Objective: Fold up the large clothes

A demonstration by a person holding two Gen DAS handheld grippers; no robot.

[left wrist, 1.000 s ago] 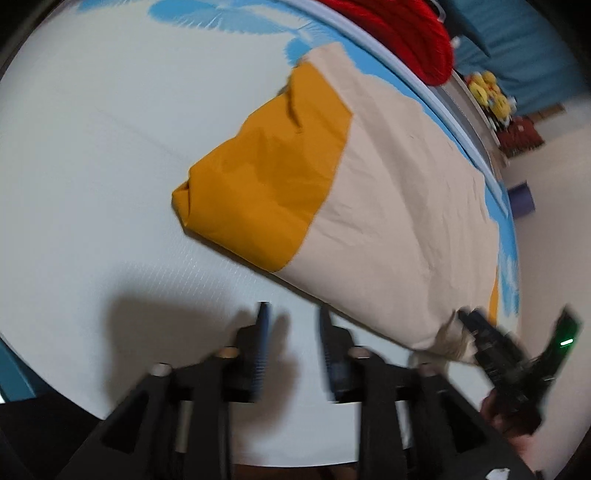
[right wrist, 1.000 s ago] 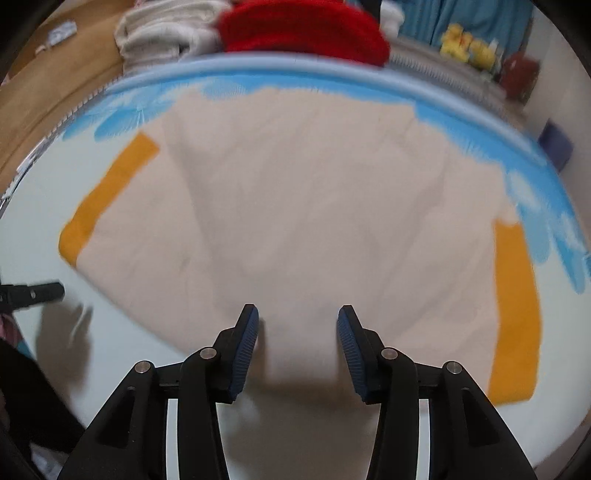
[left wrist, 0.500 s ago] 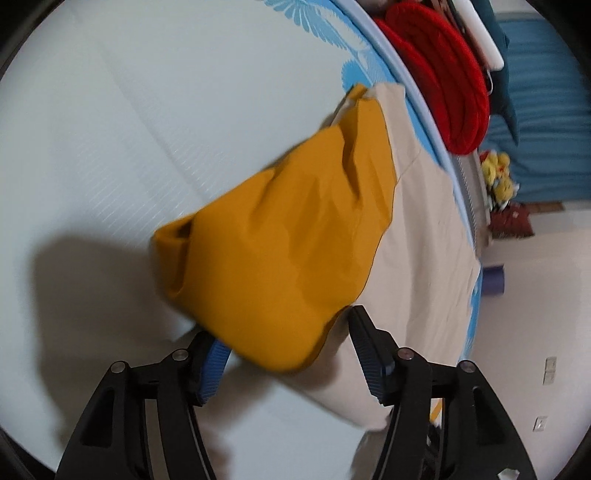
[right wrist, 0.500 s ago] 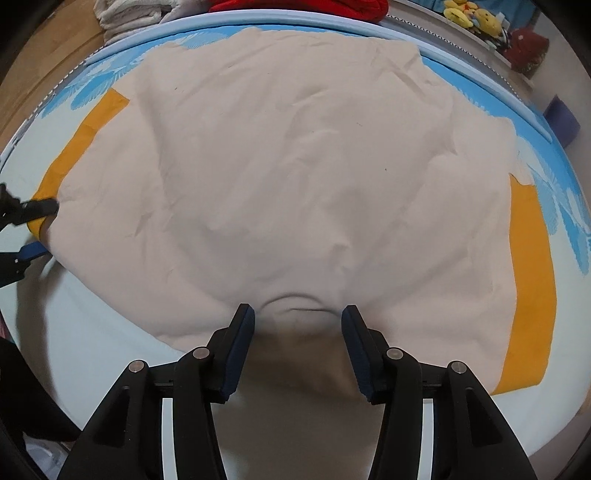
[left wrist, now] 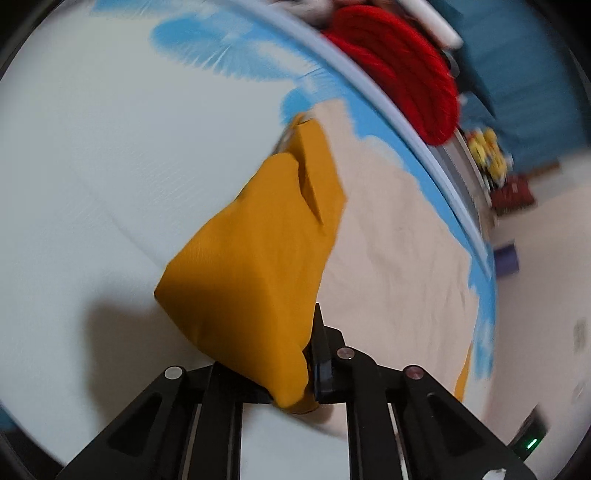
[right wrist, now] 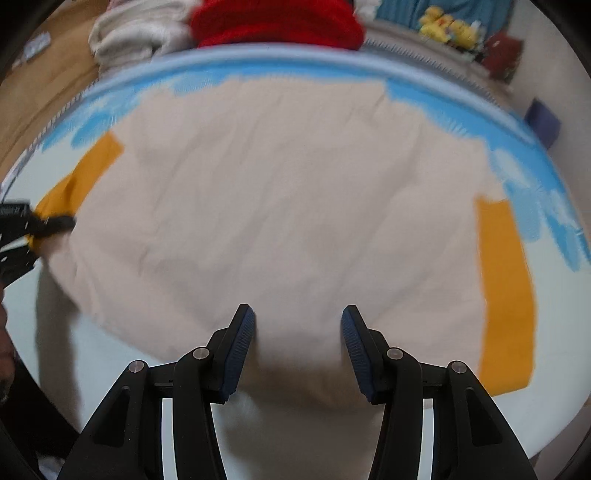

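A large beige garment (right wrist: 288, 192) with orange sleeve ends lies spread on a white and blue sheet (left wrist: 74, 155). My left gripper (left wrist: 295, 354) is shut on the left orange sleeve (left wrist: 258, 258) and holds it bunched and lifted off the sheet. The left gripper also shows in the right wrist view (right wrist: 48, 223) at the far left, pinching that sleeve (right wrist: 85, 173). My right gripper (right wrist: 297, 339) is open over the beige near edge, its fingers to either side of the cloth. The right orange sleeve (right wrist: 506, 291) lies flat.
A red knitted pile (right wrist: 277, 22) and white folded cloth (right wrist: 136, 33) sit past the sheet's far edge. Yellow plush toys (right wrist: 448, 27) and a purple box (right wrist: 545, 120) are at the back right. Wooden floor (right wrist: 40, 92) lies to the left.
My left gripper moved onto the orange sleeve, closed on it and lifted it. My right gripper moved forward over the beige near edge and stays open.
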